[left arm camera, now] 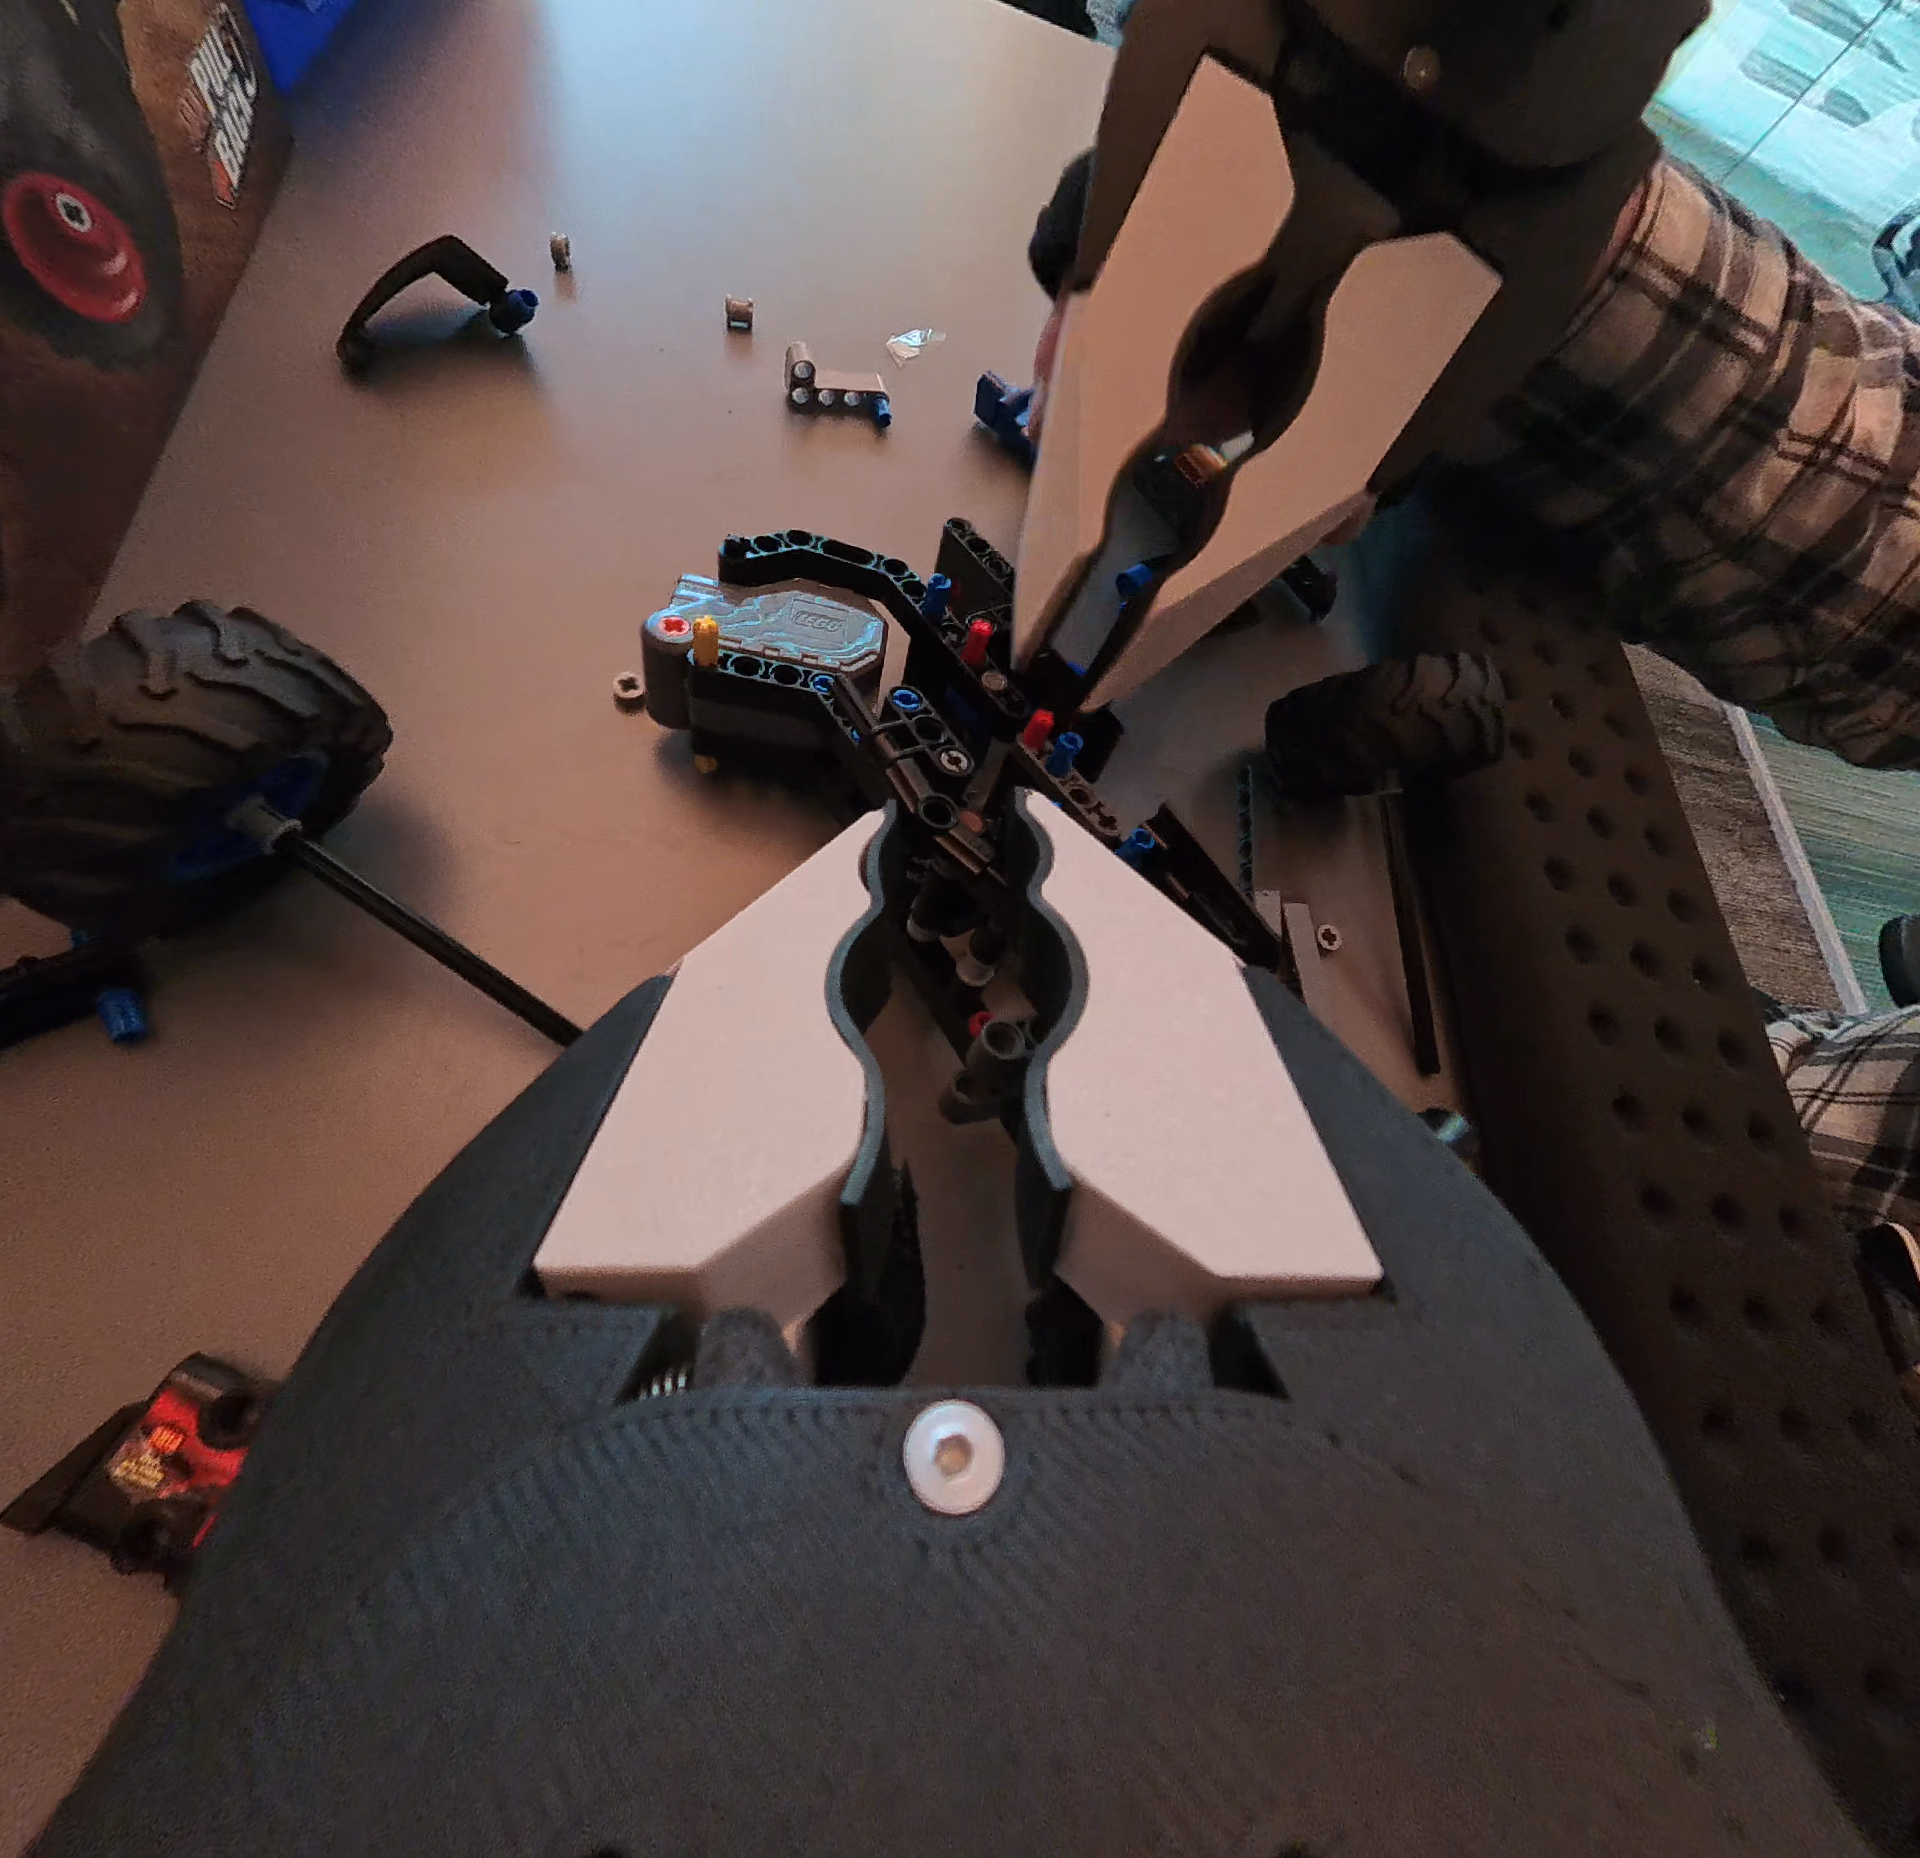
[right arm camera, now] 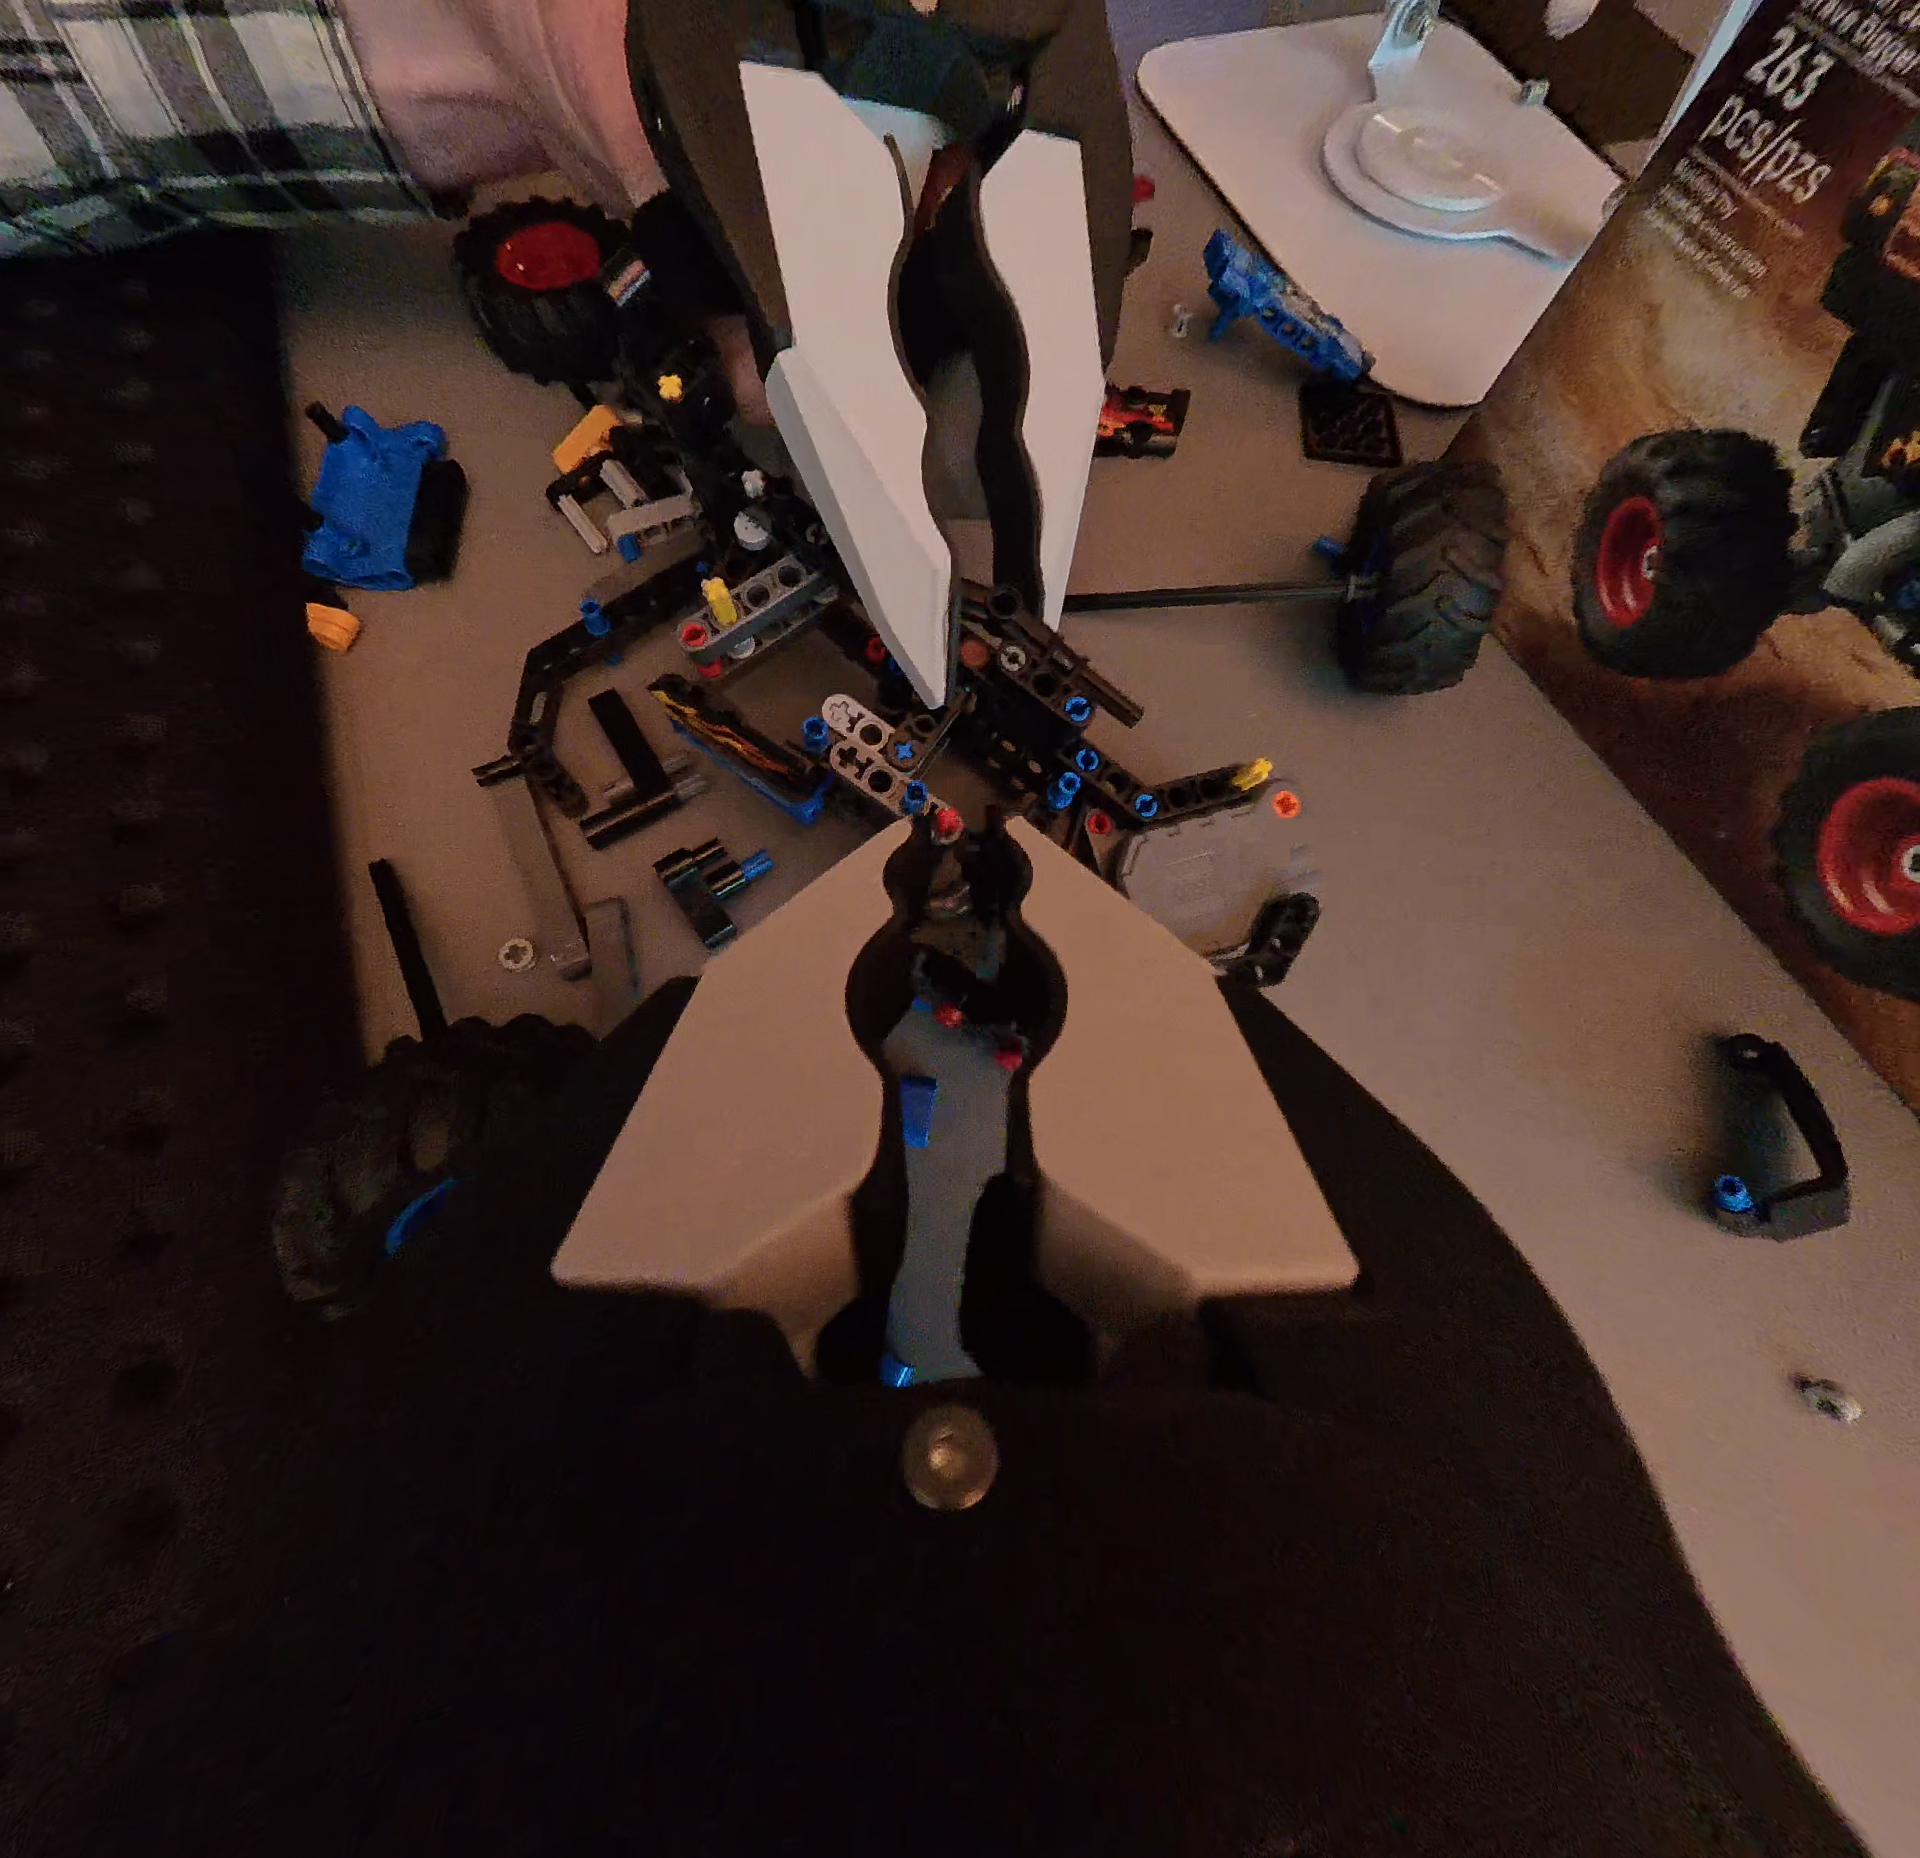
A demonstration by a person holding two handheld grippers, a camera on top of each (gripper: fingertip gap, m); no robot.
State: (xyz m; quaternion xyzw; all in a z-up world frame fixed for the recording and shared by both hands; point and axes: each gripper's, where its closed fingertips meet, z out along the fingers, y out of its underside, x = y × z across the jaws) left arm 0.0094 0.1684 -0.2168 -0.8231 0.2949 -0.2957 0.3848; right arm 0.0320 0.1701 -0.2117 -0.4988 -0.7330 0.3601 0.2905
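A half-built black beam chassis (left arm camera: 935, 728) with blue, red and yellow pins lies on the grey table, joined to a grey motor block (left arm camera: 769, 645). My left gripper (left arm camera: 956, 811) is shut on the near end of the black beams. My right gripper (left arm camera: 1049, 681) comes down from the upper right, tips closed on the chassis next to a red pin (left arm camera: 1039, 728). In the right wrist view my right gripper (right arm camera: 961, 821) pinches the chassis (right arm camera: 1039, 728) by a red pin. The left gripper (right arm camera: 987, 655) grips the beams from the far side. The motor block (right arm camera: 1205, 873) lies just right.
A tyre on a long axle (left arm camera: 187, 748) (right arm camera: 1423, 572), the printed box (left arm camera: 104, 250) (right arm camera: 1714, 458), a black arch piece (left arm camera: 416, 291) (right arm camera: 1777, 1143), a red-hubbed wheel (right arm camera: 551, 281), blue parts (right arm camera: 374, 499) and loose beams lie around. There is also a white stand base (right arm camera: 1382, 198), a dark perforated mat (left arm camera: 1621, 1081) and a plaid sleeve (left arm camera: 1714, 437). My left and right fingertips are right by each other. The red-hubbed wheel (right arm camera: 551, 281) is about 20 cm from both grippers' fingertips.
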